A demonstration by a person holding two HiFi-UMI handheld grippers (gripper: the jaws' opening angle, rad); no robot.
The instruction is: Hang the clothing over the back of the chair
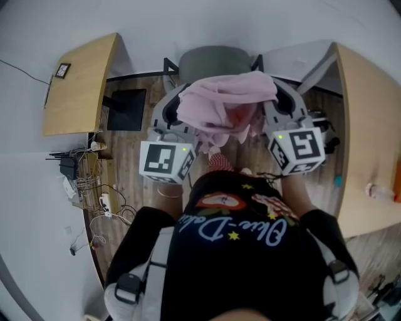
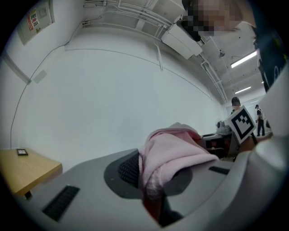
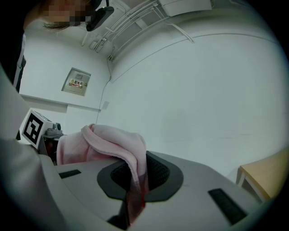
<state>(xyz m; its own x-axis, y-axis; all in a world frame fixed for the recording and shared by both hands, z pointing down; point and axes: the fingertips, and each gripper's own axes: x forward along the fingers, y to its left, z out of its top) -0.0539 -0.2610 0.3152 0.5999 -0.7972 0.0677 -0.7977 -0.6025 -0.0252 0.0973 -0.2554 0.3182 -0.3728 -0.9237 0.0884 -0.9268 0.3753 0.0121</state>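
The pink clothing (image 1: 225,103) is bunched in the upper centre of the head view, slung between the two grippers and overlapping the lower edge of the grey chair (image 1: 212,61). The left gripper (image 2: 155,195) has its jaws closed on a fold of the fabric. The right gripper (image 3: 132,191) has its jaws pinched on another fold. A wooden tabletop (image 1: 81,84) lies at the upper left.

Office-type workroom or lab; indicators as follows: two light wooden desks, the left desk (image 1: 78,84) and the right desk (image 1: 369,125), set against white walls; a grey chair (image 1: 213,63) between them; wood-plank floor (image 1: 135,182); tangled cables (image 1: 94,183) beside the left wall; exposed ceiling conduits (image 2: 135,11); strip lights (image 2: 244,58); a posted wall notice (image 3: 76,81).
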